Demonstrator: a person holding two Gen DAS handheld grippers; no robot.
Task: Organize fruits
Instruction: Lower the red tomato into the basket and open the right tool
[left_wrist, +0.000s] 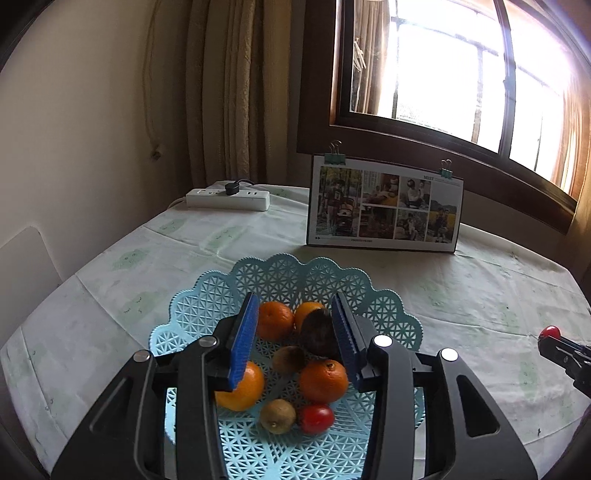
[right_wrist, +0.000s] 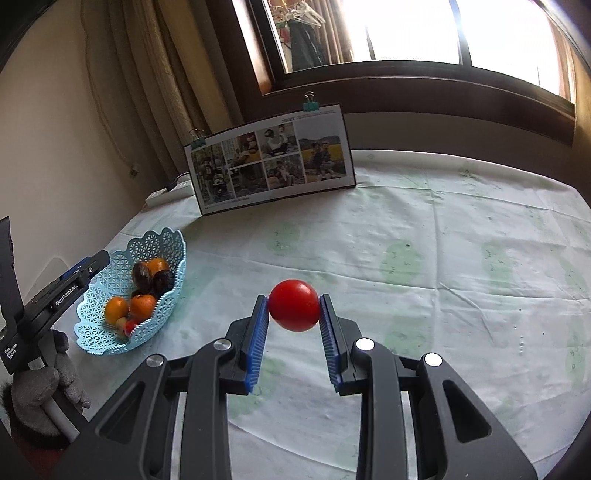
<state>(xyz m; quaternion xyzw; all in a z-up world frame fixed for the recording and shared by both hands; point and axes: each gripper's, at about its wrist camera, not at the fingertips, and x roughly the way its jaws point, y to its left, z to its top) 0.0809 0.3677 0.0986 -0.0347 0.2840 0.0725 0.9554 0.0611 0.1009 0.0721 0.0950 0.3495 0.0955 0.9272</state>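
On a round table (right_wrist: 424, 229) draped in a pale green-patterned cloth beneath a bright window (left_wrist: 454, 62), a fruit-sorting scene is set largest to smallest. At the table's 12 o'clock edge stands a photo collage board (left_wrist: 384, 206) held by two green binder clips, with a white power strip (left_wrist: 227, 198) at about 10 o'clock of it, near the curtain (left_wrist: 225, 88). A light-blue lattice basket (left_wrist: 295, 275) with a scalloped rim sits below the left gripper (left_wrist: 293, 339), whose blue-padded jaws stand apart and empty above the fruit. Inside the basket lie four oranges (left_wrist: 323, 380), a dark brown fruit (left_wrist: 317, 332) at its 12 o'clock, two kiwis (left_wrist: 277, 415) and a small red tomato (left_wrist: 316, 418) at its 6 o'clock. Seen from the right wrist, the basket lies at 9 o'clock, well apart from the right gripper (right_wrist: 293, 314), which is clamped on a second red tomato (right_wrist: 294, 304) held above the cloth. A grey-gloved hand (right_wrist: 44, 391) grips the left tool's handle at the frame's 8 o'clock.
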